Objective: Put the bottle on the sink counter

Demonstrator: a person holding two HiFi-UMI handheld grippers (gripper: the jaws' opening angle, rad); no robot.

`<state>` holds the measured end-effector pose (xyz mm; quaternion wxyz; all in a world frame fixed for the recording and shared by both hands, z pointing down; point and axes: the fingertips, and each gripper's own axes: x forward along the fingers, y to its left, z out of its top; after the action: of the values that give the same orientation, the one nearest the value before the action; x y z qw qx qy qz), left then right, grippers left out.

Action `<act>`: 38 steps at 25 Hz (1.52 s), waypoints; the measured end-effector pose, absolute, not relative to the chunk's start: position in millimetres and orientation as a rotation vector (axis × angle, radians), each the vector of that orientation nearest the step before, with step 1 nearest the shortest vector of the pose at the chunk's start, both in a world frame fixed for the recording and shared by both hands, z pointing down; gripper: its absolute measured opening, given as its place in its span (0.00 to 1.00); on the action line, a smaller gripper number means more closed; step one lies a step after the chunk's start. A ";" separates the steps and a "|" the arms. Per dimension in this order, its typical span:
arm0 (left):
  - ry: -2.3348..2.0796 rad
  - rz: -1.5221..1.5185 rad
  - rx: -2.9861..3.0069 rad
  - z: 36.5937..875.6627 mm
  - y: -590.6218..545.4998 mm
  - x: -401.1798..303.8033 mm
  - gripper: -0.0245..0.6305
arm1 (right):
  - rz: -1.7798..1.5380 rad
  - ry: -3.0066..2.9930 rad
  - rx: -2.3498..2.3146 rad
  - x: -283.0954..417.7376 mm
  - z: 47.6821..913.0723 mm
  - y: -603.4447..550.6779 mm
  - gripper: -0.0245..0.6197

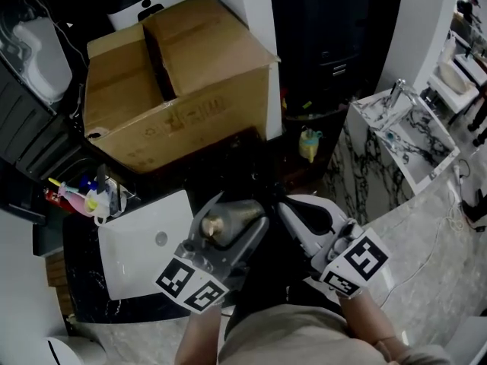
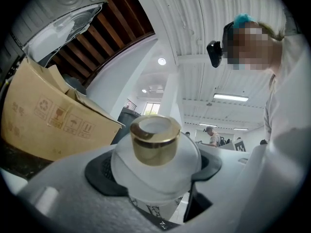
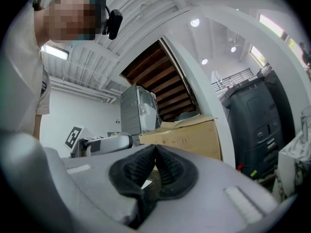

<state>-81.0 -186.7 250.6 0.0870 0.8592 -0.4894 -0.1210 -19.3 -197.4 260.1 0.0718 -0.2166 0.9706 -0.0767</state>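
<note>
A frosted white bottle with a gold cap (image 1: pixel 218 223) is held up in front of me, my left gripper (image 1: pixel 232 220) shut around its body. In the left gripper view the gold cap (image 2: pixel 154 139) points at the camera and the bottle (image 2: pixel 155 176) fills the space between the jaws. My right gripper (image 1: pixel 285 207) hangs just to the right of it, shut with nothing held. Its dark pads (image 3: pixel 167 171) touch each other in the right gripper view. A white square sink (image 1: pixel 144 253) lies below left in a dark counter (image 1: pixel 80 280).
A big cardboard box (image 1: pixel 175 74) stands behind the sink. Spray bottles (image 1: pixel 84 196) sit at the counter's left end. A marble basin with a faucet (image 1: pixel 403 124) stands at right, and a small yellow bottle (image 1: pixel 308 144) sits on the floor by it. A tall dark cabinet (image 1: pixel 335 36) stands behind.
</note>
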 end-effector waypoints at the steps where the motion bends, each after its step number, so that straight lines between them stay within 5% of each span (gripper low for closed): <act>1: -1.452 -0.353 2.557 251.5 -191.0 -84.3 0.57 | -0.237 2.916 -0.659 -22.6 260.5 -201.7 0.04; 38: -1.445 -0.027 2.484 343.9 -342.3 -158.1 0.57 | -0.385 3.024 -0.808 -91.6 341.4 -335.4 0.04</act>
<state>-158.1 -342.3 343.9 0.1335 0.8566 -0.4983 -0.0094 -91.6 -335.4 341.4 -0.0058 -0.2562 0.9589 -0.1221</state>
